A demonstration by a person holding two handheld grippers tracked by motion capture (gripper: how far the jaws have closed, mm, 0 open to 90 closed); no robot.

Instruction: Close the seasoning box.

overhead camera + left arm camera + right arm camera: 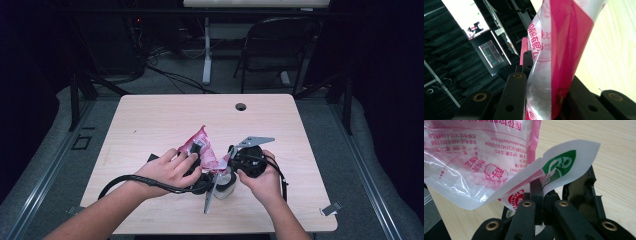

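Left gripper [196, 159], held in the person's left hand [167, 171], is pinching the side of a crinkly pink-and-clear plastic pouch [200, 145] printed with red characters, its black jaws pressing the film from both sides in the left gripper view [559, 62]; the pouch is being held just above the middle of the pale wood-grain table [150, 120]. Right gripper [232, 159], in the right hand [260, 177], is squeezing its jaws tight on the pouch's white corner flap with a green emblem [560, 162]. As I judge it, the glossy film is slippery and thin: pulling the two grips apart unevenly could be tearing it crookedly or letting the flap slide free, spilling whatever is inside. A small clear plastic cup [225, 186] is standing just below the grippers, near enough to be knocked over
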